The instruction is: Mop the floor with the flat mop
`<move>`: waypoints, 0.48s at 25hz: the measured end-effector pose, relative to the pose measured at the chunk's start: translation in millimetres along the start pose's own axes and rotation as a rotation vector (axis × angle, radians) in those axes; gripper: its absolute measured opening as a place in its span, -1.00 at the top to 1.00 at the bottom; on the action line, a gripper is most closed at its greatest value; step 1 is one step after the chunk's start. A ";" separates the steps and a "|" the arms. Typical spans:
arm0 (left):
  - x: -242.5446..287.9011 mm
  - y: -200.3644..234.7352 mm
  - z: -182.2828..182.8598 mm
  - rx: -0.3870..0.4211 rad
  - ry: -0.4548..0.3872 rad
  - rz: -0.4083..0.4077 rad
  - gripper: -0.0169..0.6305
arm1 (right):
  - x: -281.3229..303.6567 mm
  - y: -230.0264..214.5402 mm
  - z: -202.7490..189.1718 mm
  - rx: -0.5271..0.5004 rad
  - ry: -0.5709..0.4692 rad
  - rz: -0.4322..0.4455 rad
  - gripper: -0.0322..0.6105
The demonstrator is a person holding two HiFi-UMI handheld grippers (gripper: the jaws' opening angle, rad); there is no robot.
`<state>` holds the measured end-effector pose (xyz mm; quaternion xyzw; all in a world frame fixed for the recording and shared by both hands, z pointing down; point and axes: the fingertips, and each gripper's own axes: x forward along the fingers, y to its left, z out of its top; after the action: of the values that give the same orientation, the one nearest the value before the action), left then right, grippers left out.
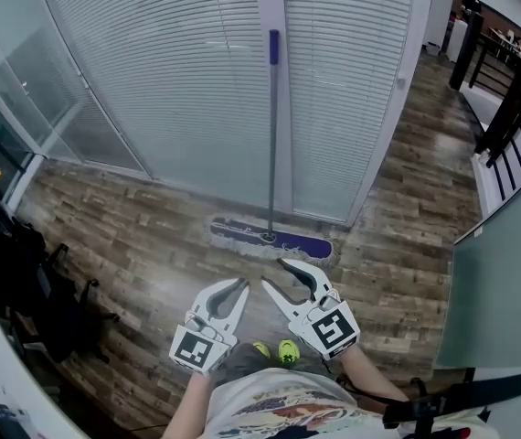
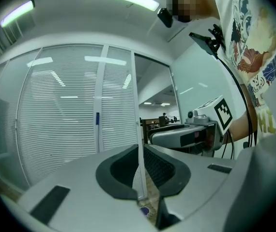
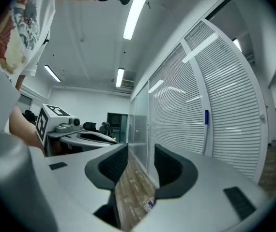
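Observation:
The flat mop stands by itself against the blind-covered glass wall. Its purple head (image 1: pixel 270 240) lies flat on the wood floor, and its grey handle (image 1: pixel 271 144) rises to a purple grip (image 1: pixel 273 48). Both grippers are held level in front of me, short of the mop head and touching nothing. My left gripper (image 1: pixel 241 285) is shut and empty, its jaws meeting in the left gripper view (image 2: pixel 139 151). My right gripper (image 1: pixel 276 273) is open with only floor showing between its jaws (image 3: pixel 141 161). The purple grip (image 3: pixel 207 117) shows to the right of them, and the same grip (image 2: pixel 97 118) shows left of the left jaws.
Dark chairs and bags (image 1: pixel 14 282) crowd the left side. A dark railing (image 1: pixel 516 108) stands at the upper right, and a pale partition (image 1: pixel 507 273) closes the right side. My green shoes (image 1: pixel 276 350) are below the grippers. Wood floor (image 1: pixel 132 245) lies between me and the glass wall.

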<state>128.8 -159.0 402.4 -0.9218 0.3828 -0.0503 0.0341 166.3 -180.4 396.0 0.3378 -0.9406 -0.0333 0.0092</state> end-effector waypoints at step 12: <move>88.4 82.1 -11.8 -0.011 -0.030 -0.054 0.91 | 73.4 -93.6 -18.9 0.078 0.045 -0.116 0.44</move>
<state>131.8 -279.8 411.6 -0.9327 0.3573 -0.0351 0.0332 169.9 -300.2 408.0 0.3927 -0.9195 0.0106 0.0154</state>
